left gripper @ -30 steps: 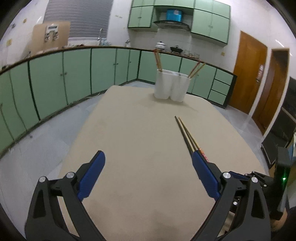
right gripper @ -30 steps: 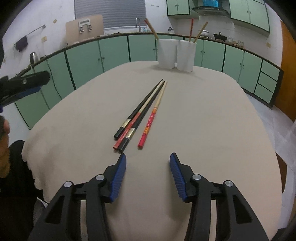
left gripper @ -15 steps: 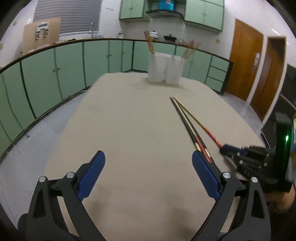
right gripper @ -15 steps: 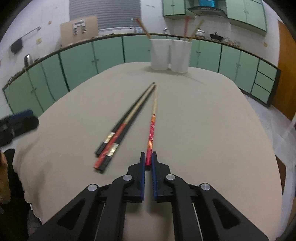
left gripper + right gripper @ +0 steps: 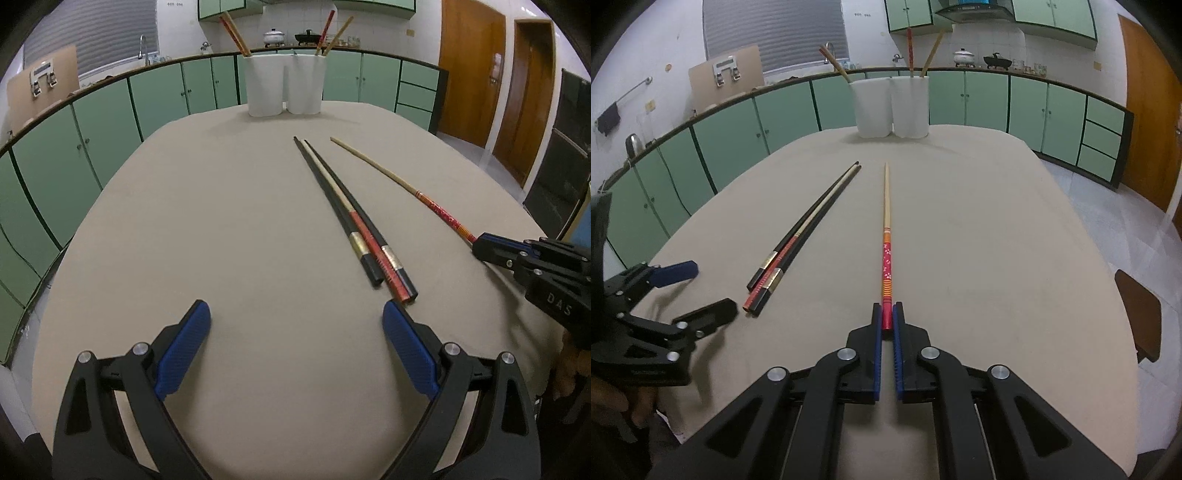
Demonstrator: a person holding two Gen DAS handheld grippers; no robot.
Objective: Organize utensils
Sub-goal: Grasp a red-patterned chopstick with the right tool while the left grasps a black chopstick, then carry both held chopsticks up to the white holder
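My right gripper (image 5: 885, 320) is shut on the red end of a red-and-wood chopstick (image 5: 886, 236), which points toward two white holders (image 5: 890, 109) at the table's far end. That chopstick (image 5: 406, 188) and the right gripper (image 5: 487, 247) also show in the left wrist view. Three chopsticks, two black and one red-and-wood (image 5: 351, 218), lie bundled on the beige table (image 5: 221, 240); the bundle also shows in the right wrist view (image 5: 798, 236). My left gripper (image 5: 295, 347) is open and empty just short of the bundle's near ends; it also shows in the right wrist view (image 5: 698, 291).
The white holders (image 5: 286, 85) hold several chopsticks. Green cabinets (image 5: 110, 122) ring the room. A brown chair (image 5: 1141, 314) stands by the table's right edge. Wooden doors (image 5: 469, 66) are at the right.
My right gripper closed on the red-and-wood chopstick and swung it apart from the bundle. My left gripper moved in toward the bundle's near ends, still open.
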